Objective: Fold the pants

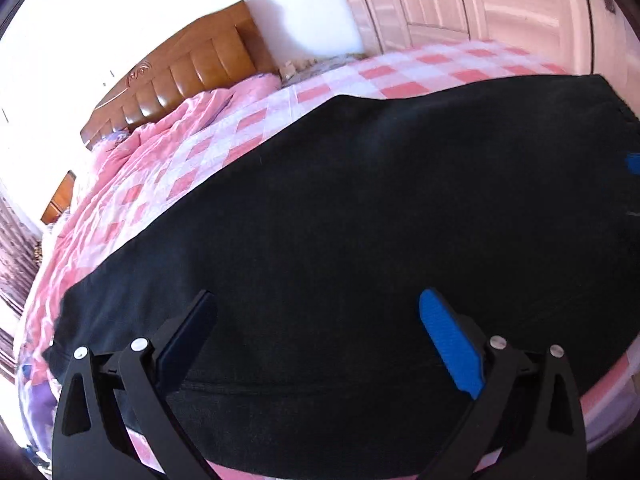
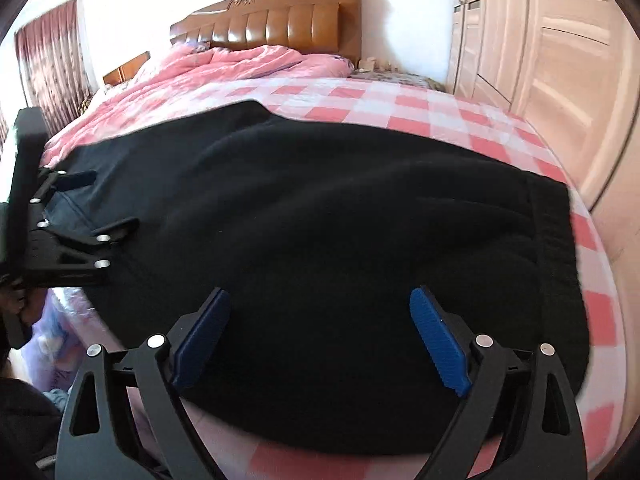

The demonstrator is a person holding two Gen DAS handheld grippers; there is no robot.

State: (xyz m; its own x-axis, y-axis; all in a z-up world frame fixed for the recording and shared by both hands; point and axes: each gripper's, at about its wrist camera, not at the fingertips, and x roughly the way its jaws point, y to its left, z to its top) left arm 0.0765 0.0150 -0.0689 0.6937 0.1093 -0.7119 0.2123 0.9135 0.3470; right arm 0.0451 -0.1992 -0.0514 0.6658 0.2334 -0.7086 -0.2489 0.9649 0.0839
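Observation:
Black pants (image 1: 360,220) lie flat across the pink checked bed (image 1: 248,120), folded lengthwise, waistband toward the right (image 2: 556,248). My left gripper (image 1: 318,308) is open and empty, hovering just above the pants near their front edge. My right gripper (image 2: 320,304) is open and empty above the pants (image 2: 320,208) near the waistband end. The left gripper also shows at the left edge of the right wrist view (image 2: 84,216), over the leg end. A blue pad of the right gripper peeks in at the right edge of the left wrist view (image 1: 634,164).
A crumpled pink quilt (image 2: 224,68) lies at the head of the bed by a wooden headboard (image 2: 280,20). Wardrobe doors (image 2: 540,60) stand to the right. A curtain (image 2: 52,60) hangs at the far left. The bed's front edge is just below the grippers.

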